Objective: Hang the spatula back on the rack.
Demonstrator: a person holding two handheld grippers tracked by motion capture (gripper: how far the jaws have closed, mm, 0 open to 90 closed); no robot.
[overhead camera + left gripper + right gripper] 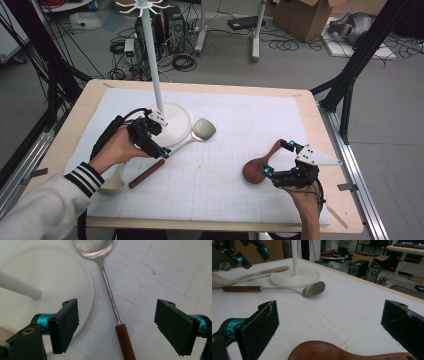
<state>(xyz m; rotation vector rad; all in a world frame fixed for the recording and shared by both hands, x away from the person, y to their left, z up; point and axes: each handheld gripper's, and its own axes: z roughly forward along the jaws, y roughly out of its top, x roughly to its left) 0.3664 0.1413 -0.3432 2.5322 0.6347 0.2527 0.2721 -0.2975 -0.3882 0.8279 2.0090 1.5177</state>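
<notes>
Nearest in the right gripper view lies a dark brown wooden spoon (352, 351), flat on the white gridded mat (235, 150) that covers the light wooden bench (320, 130). Its handle sits between the released jaws of the right gripper (278, 158), untouched by either. Across the mat, the left gripper (161, 135) hovers with jaws spread wide over a steel spatula with a reddish-brown wooden handle (110, 297); neither jaw touches it. Its blade lies just beside the round white base of a tall white stand (176, 120). A pale wooden spoon (113, 183) rests beside the spatula's handle, partly under the person's left hand (116, 150).
</notes>
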